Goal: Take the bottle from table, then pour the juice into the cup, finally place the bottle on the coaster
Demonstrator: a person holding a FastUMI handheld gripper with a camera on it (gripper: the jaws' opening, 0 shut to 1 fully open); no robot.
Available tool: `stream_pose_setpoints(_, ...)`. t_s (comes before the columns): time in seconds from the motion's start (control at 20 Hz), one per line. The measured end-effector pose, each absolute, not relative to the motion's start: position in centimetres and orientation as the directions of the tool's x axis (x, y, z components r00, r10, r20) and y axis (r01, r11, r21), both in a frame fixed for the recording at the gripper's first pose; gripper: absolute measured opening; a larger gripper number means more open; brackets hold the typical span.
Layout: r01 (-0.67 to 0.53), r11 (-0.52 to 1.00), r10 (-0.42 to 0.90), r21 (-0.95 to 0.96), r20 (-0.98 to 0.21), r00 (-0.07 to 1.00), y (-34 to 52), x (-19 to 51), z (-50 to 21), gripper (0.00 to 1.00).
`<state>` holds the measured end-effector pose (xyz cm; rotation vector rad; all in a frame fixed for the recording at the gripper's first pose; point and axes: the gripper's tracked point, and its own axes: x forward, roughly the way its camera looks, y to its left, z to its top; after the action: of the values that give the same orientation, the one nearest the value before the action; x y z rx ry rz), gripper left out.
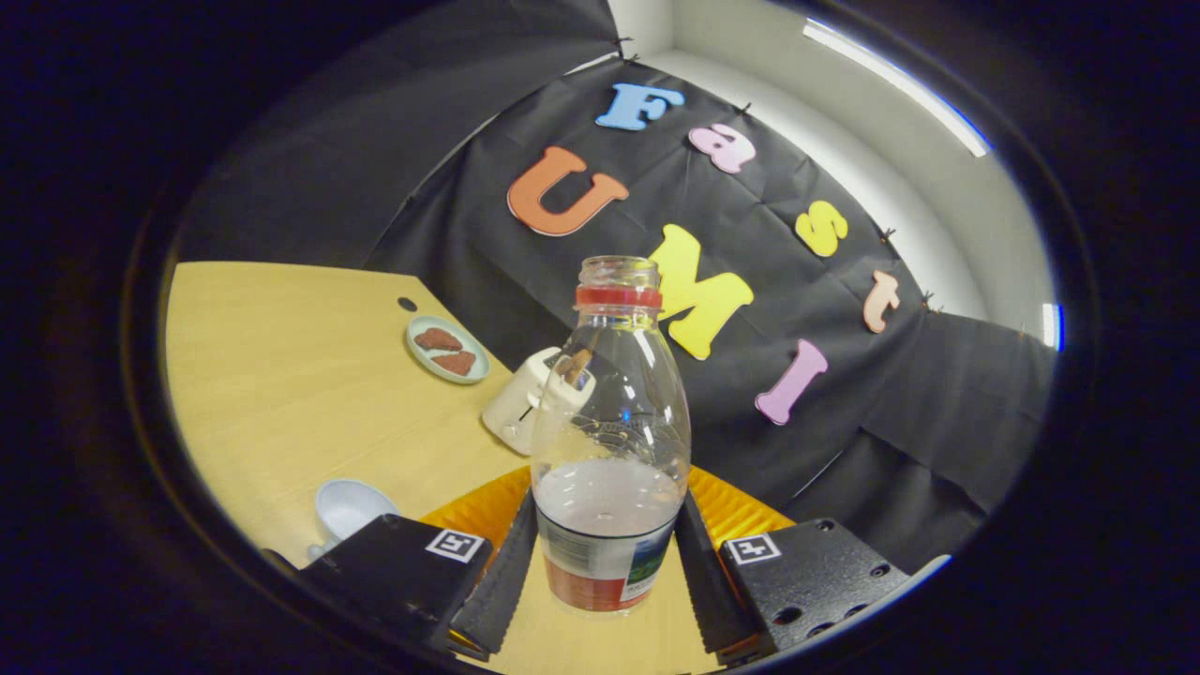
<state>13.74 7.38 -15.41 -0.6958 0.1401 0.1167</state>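
The bottle (609, 441) stood upright between the fingers of the gripper (607, 577), mouth uncapped and pointing up, long axis vertical; its label print was too small to read. Both fingers pressed its lower sides. The cup (345, 511) sat near left, the orange coaster (727, 511) just behind the bottle.

The bottle (609, 441) is clear glossy plastic with a shiny printed label, clamped between the gripper (607, 572)'s ribbed, matt fingers (502, 581). The table (281, 375) is pale, smooth wood-look laminate. At ten o'clock beyond the bottle, the plate (448, 349) looks glazed; the toaster (525, 403) seems satin plastic. The cup (345, 506) at eight o'clock is smooth, the coaster (478, 511) ridged.
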Motion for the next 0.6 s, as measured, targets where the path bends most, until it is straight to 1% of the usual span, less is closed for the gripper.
stream_pose_setpoints(0.1, -0.155, 0.808, 0.077, -0.569, -0.16, 0.984, 7.9, 13.9, -14.6, 0.79)
stream_pose_setpoints(0.3, -0.137, 0.874, 0.1, -0.466, -0.104, 0.99, 8.3, 14.7, -12.6, 0.79)
stream_pose_setpoints(0.45, -0.141, 0.91, 0.113, -0.39, -0.095, 0.989, 8.6, 15.6, -12.8, 0.79)
stream_pose_setpoints(0.6, -0.143, 0.92, 0.121, -0.366, -0.082, 0.989, 9.0, 16.6, -13.2, 0.79)
